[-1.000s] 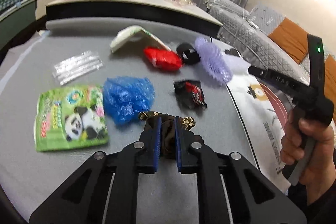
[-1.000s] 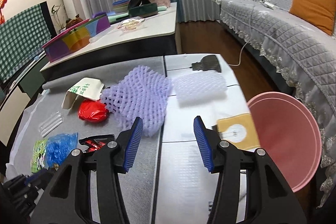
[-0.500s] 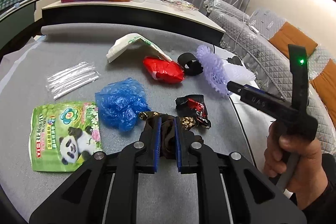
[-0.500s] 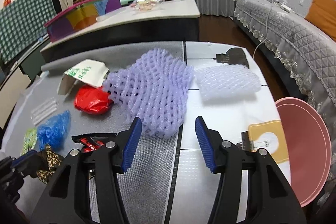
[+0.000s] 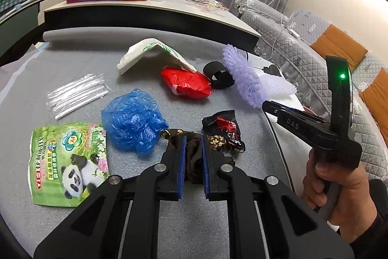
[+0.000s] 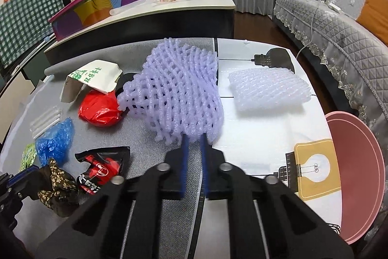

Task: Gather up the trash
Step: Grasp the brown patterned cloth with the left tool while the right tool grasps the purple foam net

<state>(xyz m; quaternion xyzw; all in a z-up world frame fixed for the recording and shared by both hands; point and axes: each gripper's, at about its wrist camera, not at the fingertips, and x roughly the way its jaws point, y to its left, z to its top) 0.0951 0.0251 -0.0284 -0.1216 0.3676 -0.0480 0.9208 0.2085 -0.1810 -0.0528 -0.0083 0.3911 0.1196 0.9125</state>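
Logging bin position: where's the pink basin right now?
Right wrist view only: the pink basin sits low at the far right, off the table's right edge, below the grey sofa.
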